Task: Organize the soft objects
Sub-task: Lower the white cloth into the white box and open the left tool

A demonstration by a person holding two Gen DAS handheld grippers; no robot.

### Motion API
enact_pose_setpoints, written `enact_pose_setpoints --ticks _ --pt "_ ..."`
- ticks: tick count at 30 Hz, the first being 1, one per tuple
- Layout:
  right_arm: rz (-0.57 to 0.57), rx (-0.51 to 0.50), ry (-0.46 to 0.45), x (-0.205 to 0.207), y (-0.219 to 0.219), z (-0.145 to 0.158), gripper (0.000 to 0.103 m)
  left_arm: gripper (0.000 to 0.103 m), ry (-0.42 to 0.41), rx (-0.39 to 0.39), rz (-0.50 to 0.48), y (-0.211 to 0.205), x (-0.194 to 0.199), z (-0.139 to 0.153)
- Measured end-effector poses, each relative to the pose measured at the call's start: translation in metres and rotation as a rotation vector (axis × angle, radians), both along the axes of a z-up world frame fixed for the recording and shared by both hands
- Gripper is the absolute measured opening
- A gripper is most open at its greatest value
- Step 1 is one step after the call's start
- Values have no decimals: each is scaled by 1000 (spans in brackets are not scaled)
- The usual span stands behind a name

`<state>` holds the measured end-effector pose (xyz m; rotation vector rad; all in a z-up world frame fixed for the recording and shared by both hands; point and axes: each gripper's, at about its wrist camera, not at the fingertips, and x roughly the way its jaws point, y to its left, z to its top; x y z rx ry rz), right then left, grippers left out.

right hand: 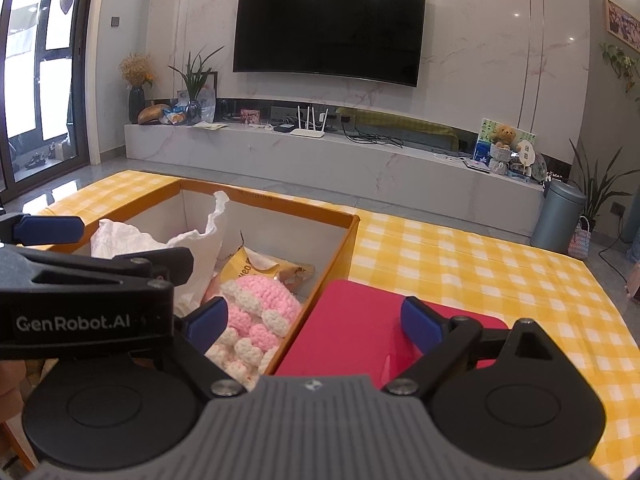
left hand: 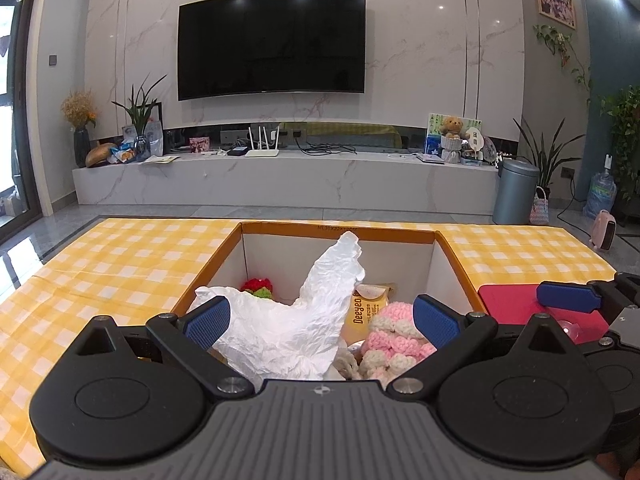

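Crumpled white bag hiding box contents

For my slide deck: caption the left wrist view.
Open left gripper hovers over a cardboard box holding a white plastic bag, pink crochet piece and snack packet.

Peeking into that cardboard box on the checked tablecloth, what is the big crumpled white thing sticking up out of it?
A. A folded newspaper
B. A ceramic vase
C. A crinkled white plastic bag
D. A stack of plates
C. The white plastic bag is thin and crinkled, rising from the box beside the pink and white crocheted item.
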<state>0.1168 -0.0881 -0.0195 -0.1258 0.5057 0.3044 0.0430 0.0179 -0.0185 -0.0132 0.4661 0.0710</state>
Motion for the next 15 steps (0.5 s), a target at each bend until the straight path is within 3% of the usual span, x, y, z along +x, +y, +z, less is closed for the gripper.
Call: enact_pose_setpoints --ticks 15 --pt "-6 -15 -4 -1 2 -2 93 103 8 4 -3 1 1 -2"
